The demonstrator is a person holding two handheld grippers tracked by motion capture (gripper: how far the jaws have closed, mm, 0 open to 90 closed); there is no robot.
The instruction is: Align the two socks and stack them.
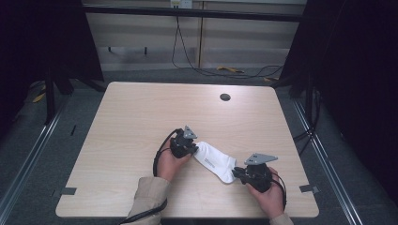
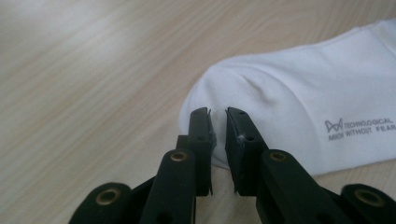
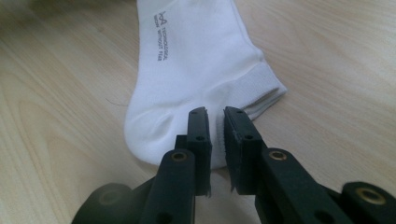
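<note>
- The left gripper (image 2: 217, 112) has its jaws a narrow slit apart, with nothing pinched between them. The tips sit just over the rounded toe end of the white sock (image 2: 299, 102).
- The right gripper (image 3: 215, 111) stands the same way, its jaws parted by a thin gap and clamped on nothing. It is poised over the heel, with the ribbed cuff just beside.
- The sock lies flat and straight on the table's near half, running diagonally between the two grippers. Its printed lettering faces up, and only a soft crease shows near the toe.
- Judging by this, the laying-out looks done: the sock is spread and neither end is gripped. If a fold or a lift is meant, it is all left to do, starting with a fresh pinch at each end.
- The table (image 1: 141, 117) is pale wood-grain laminate, with a round cable hole (image 1: 225, 97) near its far edge and a grey tape mark (image 1: 68, 191) at the near-left edge.
- Around it is grey carpet, with loose cables (image 1: 225, 70) on the floor by the far wall's light panels. Dark drapes hang on both sides.
</note>
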